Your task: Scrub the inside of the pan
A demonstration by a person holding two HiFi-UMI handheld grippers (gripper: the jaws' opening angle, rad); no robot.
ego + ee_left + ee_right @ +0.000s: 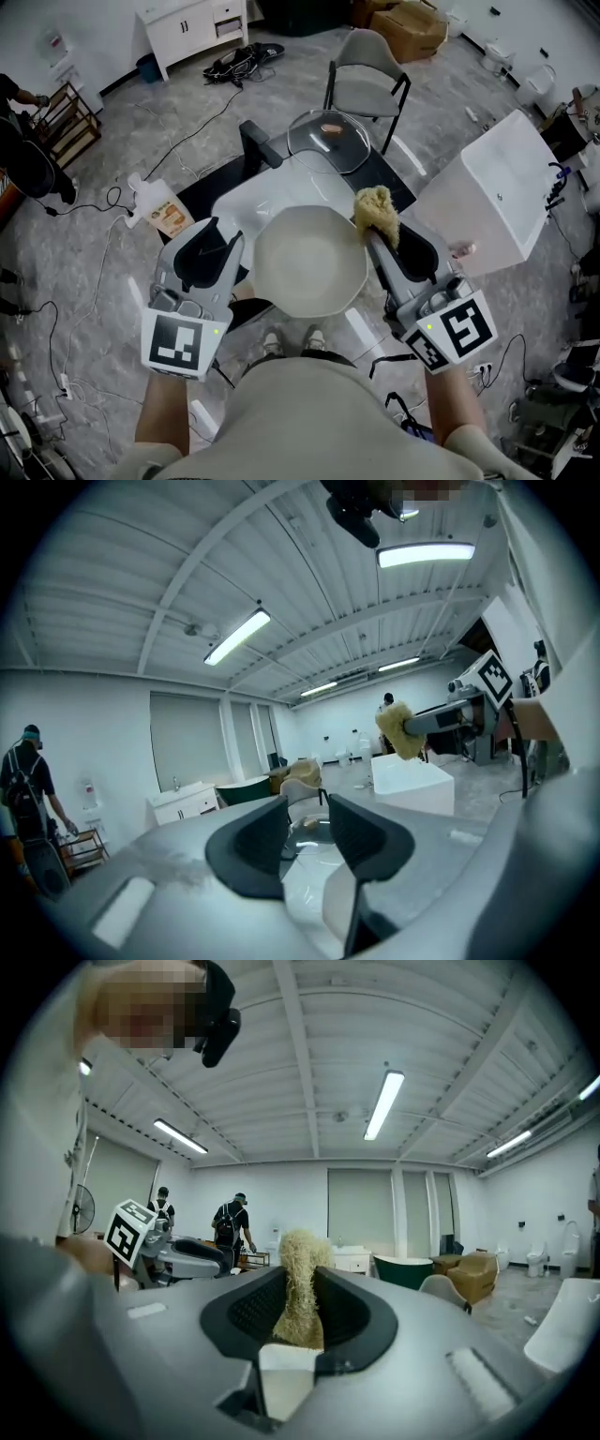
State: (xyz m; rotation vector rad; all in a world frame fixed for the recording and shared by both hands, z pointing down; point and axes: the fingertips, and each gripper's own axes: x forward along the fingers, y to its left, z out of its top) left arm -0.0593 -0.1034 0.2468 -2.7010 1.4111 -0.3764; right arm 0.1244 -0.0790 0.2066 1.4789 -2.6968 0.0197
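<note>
Presently: right gripper (298, 1286) clamped on yellow scrubber (302, 1249); left gripper (307, 810) jaws apart, empty; white pan (309, 262) between both; glass lid (328, 141) at table (208, 190) far edge.

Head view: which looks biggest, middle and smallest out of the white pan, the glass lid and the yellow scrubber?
1. White pan: looks biggest, but it sits close to the camera, so its real lead over the next one is unsure.
2. Glass lid: middle.
3. Yellow scrubber: clearly smallest.
</note>
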